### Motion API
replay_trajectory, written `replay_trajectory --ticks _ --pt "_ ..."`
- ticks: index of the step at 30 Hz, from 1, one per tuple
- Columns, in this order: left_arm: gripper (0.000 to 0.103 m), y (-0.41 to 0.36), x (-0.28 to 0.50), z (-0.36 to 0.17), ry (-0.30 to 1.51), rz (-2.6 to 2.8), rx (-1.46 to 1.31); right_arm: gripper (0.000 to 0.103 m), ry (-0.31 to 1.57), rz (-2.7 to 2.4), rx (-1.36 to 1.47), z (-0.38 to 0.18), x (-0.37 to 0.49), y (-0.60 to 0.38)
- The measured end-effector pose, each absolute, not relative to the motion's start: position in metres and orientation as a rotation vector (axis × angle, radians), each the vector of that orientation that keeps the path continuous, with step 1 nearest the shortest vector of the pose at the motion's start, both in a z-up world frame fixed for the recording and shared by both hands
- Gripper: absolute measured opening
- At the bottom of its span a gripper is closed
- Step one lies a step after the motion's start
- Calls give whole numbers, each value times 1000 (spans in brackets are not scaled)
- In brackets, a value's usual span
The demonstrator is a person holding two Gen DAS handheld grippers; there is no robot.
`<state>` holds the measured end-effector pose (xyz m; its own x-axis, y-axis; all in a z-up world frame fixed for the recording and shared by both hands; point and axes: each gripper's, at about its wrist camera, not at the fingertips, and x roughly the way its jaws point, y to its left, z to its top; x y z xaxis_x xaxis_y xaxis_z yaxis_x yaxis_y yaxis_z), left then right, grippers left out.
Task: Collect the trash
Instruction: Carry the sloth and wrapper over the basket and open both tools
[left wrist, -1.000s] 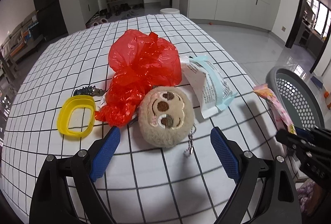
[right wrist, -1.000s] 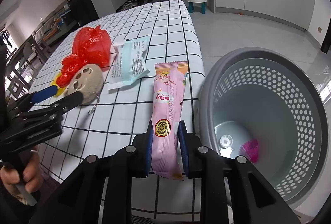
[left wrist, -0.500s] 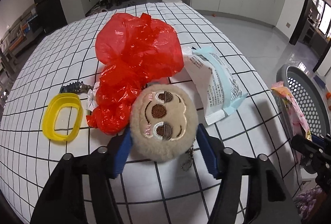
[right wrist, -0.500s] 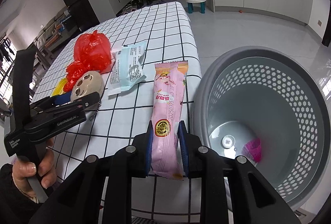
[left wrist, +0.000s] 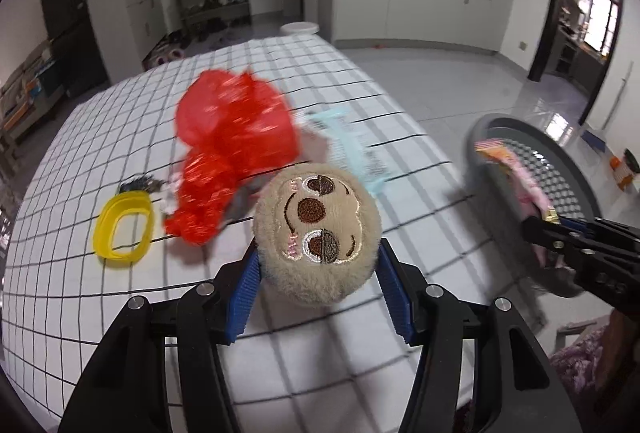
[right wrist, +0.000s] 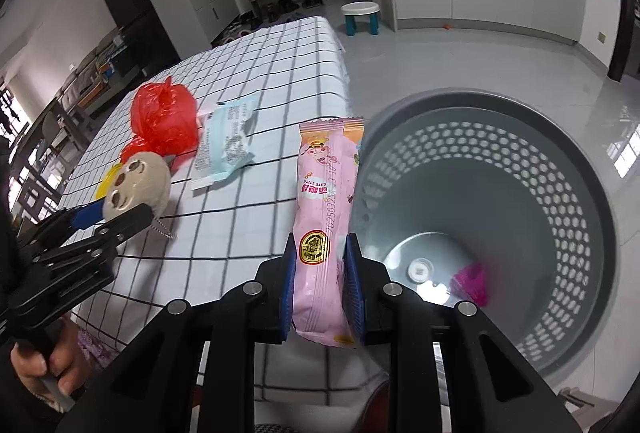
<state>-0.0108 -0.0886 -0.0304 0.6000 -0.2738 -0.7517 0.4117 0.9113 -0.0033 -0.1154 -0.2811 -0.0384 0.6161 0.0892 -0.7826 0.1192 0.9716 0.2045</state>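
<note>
The left gripper (left wrist: 318, 287) has just been closing, and its blue fingers (left wrist: 242, 291) now squeeze the round beige plush sloth face (left wrist: 316, 233), hiding its lower edge. Behind it the crumpled red plastic bag (left wrist: 236, 149) and pale blue printed wrapper (left wrist: 352, 149) are motion-blurred on the checked-cloth counter (left wrist: 80, 273), beside a yellow plastic ring (left wrist: 122, 229). The right gripper (right wrist: 320, 287) pinches the long pink snack packet (right wrist: 324, 201) narrowly, just beside the grey perforated basket (right wrist: 560, 193). A small magenta scrap (right wrist: 472, 283) in the basket is unclear.
</note>
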Motion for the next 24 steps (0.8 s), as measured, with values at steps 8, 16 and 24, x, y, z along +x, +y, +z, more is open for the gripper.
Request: replay_trajectory --ticks 8,16,24 --pt "55 -146 -34 -16 810 -549 216 23 875 -137 271 -31 -144 -320" --pt "55 -203 -39 -11 803 -670 256 23 859 -240 330 -31 -165 -361" --pt "55 -250 -35 -13 807 -745 282 23 860 -281 397 -40 -174 -388"
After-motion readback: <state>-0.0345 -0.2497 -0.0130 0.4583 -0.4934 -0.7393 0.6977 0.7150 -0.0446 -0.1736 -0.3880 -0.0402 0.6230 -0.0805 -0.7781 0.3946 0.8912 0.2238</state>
